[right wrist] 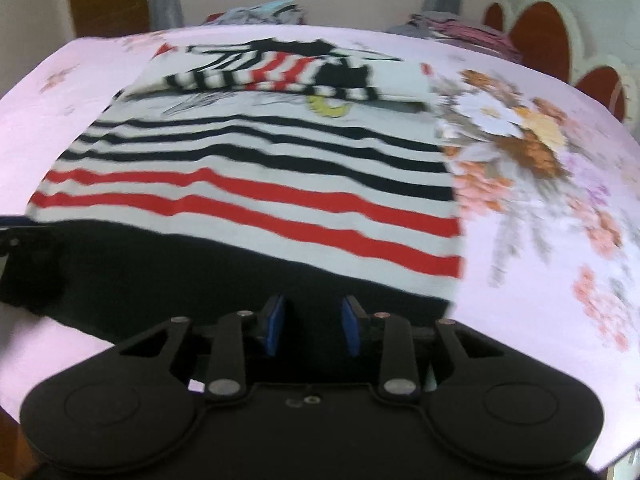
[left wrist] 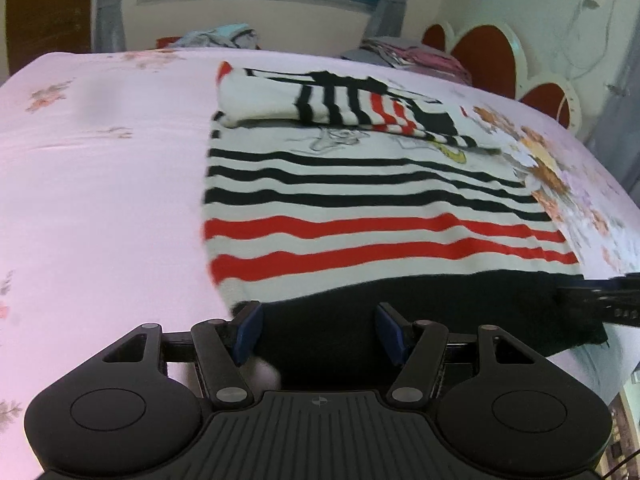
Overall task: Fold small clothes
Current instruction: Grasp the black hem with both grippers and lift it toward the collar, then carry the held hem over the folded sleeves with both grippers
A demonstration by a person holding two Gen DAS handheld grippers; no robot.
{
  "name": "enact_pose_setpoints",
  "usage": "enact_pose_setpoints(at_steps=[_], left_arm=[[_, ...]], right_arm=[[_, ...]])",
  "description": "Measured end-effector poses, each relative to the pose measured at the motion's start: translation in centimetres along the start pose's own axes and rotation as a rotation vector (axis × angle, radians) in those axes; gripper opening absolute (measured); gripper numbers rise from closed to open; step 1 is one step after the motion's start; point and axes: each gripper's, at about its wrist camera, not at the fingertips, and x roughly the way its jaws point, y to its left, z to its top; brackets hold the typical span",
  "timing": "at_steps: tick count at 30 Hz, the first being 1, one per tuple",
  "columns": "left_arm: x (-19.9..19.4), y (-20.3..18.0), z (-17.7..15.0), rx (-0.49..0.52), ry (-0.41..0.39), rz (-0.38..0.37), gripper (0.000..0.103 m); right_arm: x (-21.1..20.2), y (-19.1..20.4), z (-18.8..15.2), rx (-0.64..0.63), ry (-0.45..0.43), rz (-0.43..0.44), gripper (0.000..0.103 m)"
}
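The sweater (left wrist: pixel 360 200), white with black and red stripes and a black hem, lies spread on the pink floral bed (left wrist: pixel 100 160). Both sleeves are folded across its upper part. The left tool (left wrist: pixel 318 330) sits over the black hem near its left corner, blue pads apart, nothing clamped. The right tool (right wrist: pixel 312 326) sits over the hem toward its right corner, pads closer together but still apart, with a gap between them; no cloth is gripped. Piles of clothes (left wrist: pixel 224 36) lie at the bed's far edge.
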Motion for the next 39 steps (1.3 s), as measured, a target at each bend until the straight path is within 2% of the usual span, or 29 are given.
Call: enact_pose_setpoints(at_steps=[4, 6, 8, 15, 25, 31, 32, 33, 34, 35, 39], left_arm=[[-0.4, 1.8, -0.5, -0.045, 0.022, 0.029, 0.062], [-0.3, 2.7, -0.8, -0.085, 0.045, 0.022, 0.061], [-0.3, 3.1, -1.2, -0.110, 0.047, 0.009, 0.061], [0.7, 1.7, -1.5, -0.110, 0.067, -0.039, 0.062], [1.9, -0.1, -0.7, -0.122, 0.082, -0.087, 0.062], [2.6, -0.5, -0.4, -0.141, 0.091, -0.139, 0.062], [2.7, -0.5, -0.4, -0.145, 0.093, -0.147, 0.061], [2.7, -0.5, -0.3, -0.150, 0.094, -0.156, 0.058], [2.9, -0.4, -0.3, -0.152, 0.097, -0.159, 0.044], [3.0, -0.3, -0.2, -0.157, 0.100, -0.162, 0.038], [3.3, 0.4, -0.2, -0.173, 0.109, -0.177, 0.028]], right_arm=[[-0.9, -2.6, -0.6, 0.069, -0.005, -0.037, 0.038], [-1.0, -3.7, -0.9, 0.098, -0.002, -0.052, 0.044], [-1.0, -4.7, -1.4, 0.138, 0.006, -0.054, 0.046], [-0.2, -6.3, -2.5, 0.260, 0.037, -0.021, 0.048], [0.6, -5.8, -2.1, 0.292, 0.042, 0.025, 0.054], [1.3, -5.3, -1.4, 0.270, 0.051, 0.052, 0.040], [1.3, -5.4, -1.3, 0.273, 0.052, 0.061, 0.035], [1.3, -5.5, -1.3, 0.280, 0.050, 0.071, 0.032], [1.3, -5.6, -1.3, 0.289, 0.051, 0.085, 0.025], [1.4, -5.7, -1.3, 0.293, 0.053, 0.093, 0.021], [1.4, -6.1, -1.3, 0.299, 0.056, 0.107, 0.018]])
